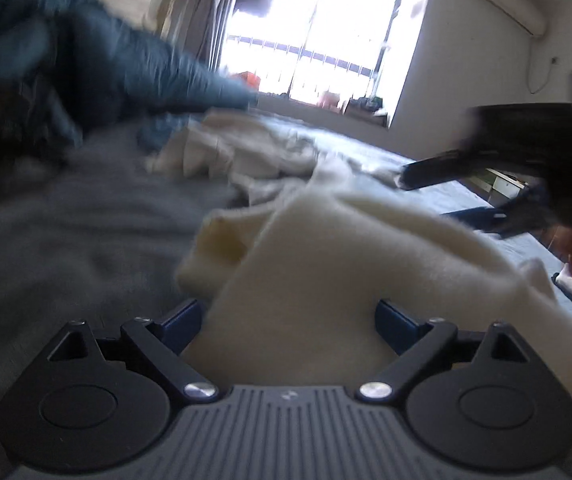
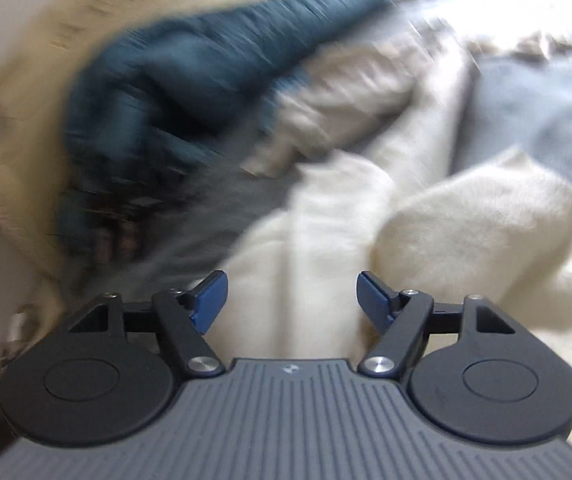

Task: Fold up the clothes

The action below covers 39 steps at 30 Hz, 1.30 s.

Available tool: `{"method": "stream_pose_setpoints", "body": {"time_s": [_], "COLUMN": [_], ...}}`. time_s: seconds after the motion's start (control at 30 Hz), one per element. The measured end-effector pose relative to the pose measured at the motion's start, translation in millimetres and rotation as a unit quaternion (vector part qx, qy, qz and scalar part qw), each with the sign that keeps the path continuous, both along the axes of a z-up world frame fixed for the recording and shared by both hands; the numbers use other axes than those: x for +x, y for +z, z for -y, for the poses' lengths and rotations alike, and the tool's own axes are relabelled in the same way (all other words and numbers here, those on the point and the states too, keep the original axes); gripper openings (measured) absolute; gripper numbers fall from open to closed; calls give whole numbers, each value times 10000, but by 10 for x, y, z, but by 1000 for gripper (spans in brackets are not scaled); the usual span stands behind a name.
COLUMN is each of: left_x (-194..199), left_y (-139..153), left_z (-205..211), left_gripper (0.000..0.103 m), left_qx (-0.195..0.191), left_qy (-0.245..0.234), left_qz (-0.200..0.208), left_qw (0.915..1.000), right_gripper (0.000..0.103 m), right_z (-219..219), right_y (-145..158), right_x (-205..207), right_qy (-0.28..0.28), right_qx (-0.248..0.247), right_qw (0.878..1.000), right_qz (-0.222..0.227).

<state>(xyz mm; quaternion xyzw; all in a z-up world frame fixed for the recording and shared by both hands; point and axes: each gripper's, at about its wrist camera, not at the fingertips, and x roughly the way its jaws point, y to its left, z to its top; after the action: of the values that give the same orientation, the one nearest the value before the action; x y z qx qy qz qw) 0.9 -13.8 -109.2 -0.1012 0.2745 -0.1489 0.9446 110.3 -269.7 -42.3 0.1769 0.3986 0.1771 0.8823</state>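
- Your left gripper (image 1: 289,316) has its jaws spread wide; a fold of the cream fleece garment (image 1: 325,248) lies between the blue fingers (image 1: 184,318), but the pads do not press on it
- Your right gripper (image 2: 291,300) is also parted, blue pads clear on both sides, with the same cream fleece (image 2: 317,240) running under the gap and nothing clamped
- The cream garment sprawls across the grey-blue bedsheet (image 1: 66,220), bunched and half turned over, reaching back toward the window (image 1: 317,40)
- A dark teal garment (image 2: 190,80) sits heaped beyond the fleece, at the left of both views
- From your left wrist you see the other gripper (image 1: 445,168) at the right edge, over the sheet, with a small green light above it
- No brand, label or writing can be read; both views are blurred
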Motion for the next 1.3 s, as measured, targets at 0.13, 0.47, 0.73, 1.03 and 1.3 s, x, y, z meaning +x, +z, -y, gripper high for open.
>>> {"method": "stream_pose_setpoints", "body": {"time_s": [0.13,0.47,0.73,1.03,1.3], "left_x": [4,-256,-617,-735,-594], "left_y": [-77,-44,117,572,222], "left_z": [-37,-283,-603,-280,626], "left_gripper": [93,93,92,92,91], "left_qx": [99,-177,-578,-690,384], "left_qy": [-79,-283,-225,-694,-1261], "left_qz": [-20,-19,-133,214,-225], "left_qw": [9999,9994,9980,9950,9910], "right_gripper": [53,16,16,17,32], "right_z": [-151,-61,121,16,2], "right_y": [-335,-60,11,-752,-854], "right_x": [288,-521,-1880,-2475,-2704], "right_qy": [-48,13,466,405,416], "right_qx": [61,842,1033,789,613], "right_qw": [9980,9954,9873,9943,9948], "right_qz": [-630,454,1113,592,706]}}
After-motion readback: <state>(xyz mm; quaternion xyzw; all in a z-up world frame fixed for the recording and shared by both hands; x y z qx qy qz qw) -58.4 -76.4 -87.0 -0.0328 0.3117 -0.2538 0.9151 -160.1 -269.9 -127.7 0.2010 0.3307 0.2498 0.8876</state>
